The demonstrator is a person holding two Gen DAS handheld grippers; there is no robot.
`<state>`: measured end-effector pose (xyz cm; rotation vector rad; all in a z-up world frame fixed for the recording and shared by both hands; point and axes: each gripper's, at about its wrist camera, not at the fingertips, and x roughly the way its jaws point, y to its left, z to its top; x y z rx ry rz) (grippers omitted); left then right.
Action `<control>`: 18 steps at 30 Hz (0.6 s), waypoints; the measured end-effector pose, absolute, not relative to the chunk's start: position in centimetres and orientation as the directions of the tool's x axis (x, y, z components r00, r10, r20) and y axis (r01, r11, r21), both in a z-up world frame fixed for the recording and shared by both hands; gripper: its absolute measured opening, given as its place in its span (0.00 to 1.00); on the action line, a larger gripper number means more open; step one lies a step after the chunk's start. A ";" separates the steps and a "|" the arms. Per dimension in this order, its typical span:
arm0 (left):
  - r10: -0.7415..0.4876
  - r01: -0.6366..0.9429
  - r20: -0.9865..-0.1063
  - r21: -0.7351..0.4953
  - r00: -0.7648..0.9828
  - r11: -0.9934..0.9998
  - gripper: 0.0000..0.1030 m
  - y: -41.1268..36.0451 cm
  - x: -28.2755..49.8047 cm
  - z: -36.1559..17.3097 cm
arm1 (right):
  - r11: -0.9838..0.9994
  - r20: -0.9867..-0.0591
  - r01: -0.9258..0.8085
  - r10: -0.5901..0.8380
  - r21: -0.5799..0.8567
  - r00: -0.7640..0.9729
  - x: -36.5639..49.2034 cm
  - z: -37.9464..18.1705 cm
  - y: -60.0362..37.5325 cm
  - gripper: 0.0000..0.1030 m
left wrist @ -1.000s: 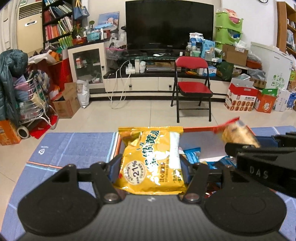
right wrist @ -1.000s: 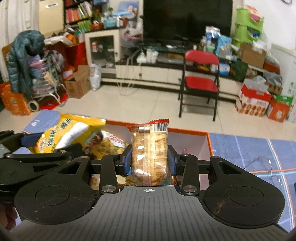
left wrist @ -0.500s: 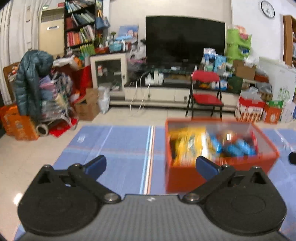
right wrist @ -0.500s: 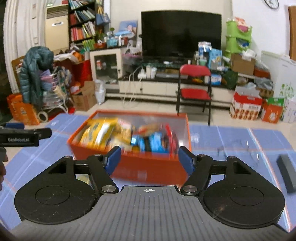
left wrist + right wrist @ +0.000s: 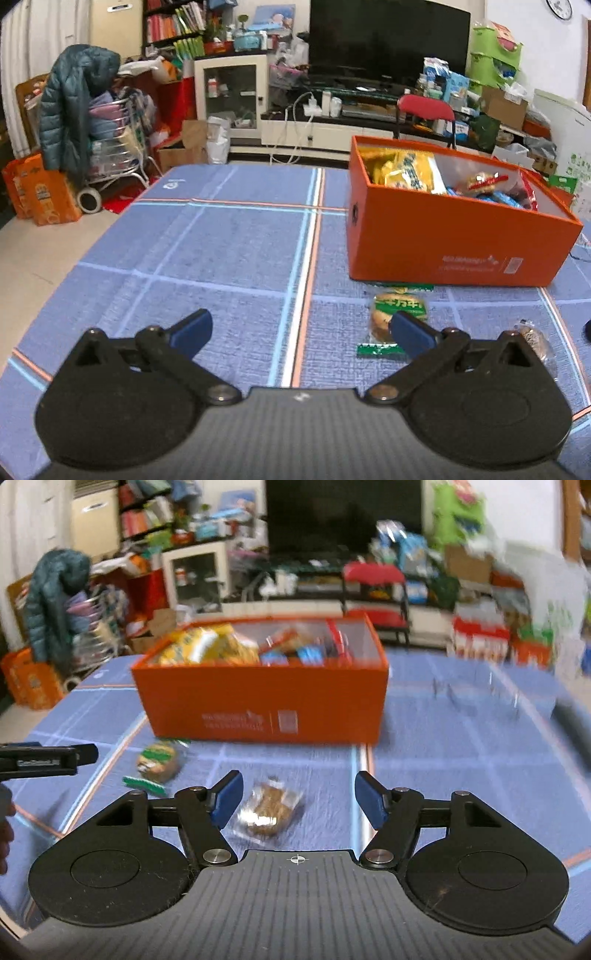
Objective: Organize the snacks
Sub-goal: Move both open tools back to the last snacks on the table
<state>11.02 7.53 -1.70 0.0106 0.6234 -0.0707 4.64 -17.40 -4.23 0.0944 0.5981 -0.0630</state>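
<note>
Both hand-held grippers, left (image 5: 301, 334) and right (image 5: 298, 799), now stand wide open and empty, withdrawn from the orange box (image 5: 454, 240). The yellow packet (image 5: 404, 171) lies inside it; two snacks (image 5: 157, 762) (image 5: 267, 806) lie on the desk (image 5: 221, 240).

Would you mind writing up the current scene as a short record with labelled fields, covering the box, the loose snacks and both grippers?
box: orange box on the blue tablecloth, open top, filled with packets including a yellow bag
loose snacks: green-labelled packet and clear packet with a brown snack, both on the cloth in front of the box
left gripper: open, empty, green-labelled packet beside its right finger
right gripper: open, empty, clear packet lies between its fingers
image quality: right wrist view is motion-blurred
</note>
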 end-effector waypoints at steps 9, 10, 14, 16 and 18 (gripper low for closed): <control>-0.092 0.113 -0.568 0.001 0.818 0.994 0.99 4.7 14.0 -2.2 | 0.995 -0.569 0.087 -0.044 0.049 0.821 6.9 -7.7 -14.8 0.59; -0.090 0.113 -0.569 0.005 0.817 0.994 0.99 4.5 14.1 -2.2 | 0.995 -0.575 0.088 -0.050 0.038 0.817 7.3 -7.9 -14.5 0.56; -0.094 0.122 -0.586 0.009 0.805 0.992 0.99 3.8 14.2 -2.6 | 0.992 -0.606 0.123 -0.073 0.040 0.792 8.6 -8.8 -14.1 0.48; -0.089 0.125 -0.588 0.021 0.804 0.992 0.99 3.5 14.3 -2.8 | 0.991 -0.606 0.131 -0.084 0.035 0.791 8.9 -9.1 -13.8 0.48; -0.085 0.122 -0.593 0.021 0.800 0.992 0.99 3.3 14.6 -3.0 | 0.990 -0.618 0.132 -0.078 0.042 0.782 9.2 -9.5 -13.6 0.47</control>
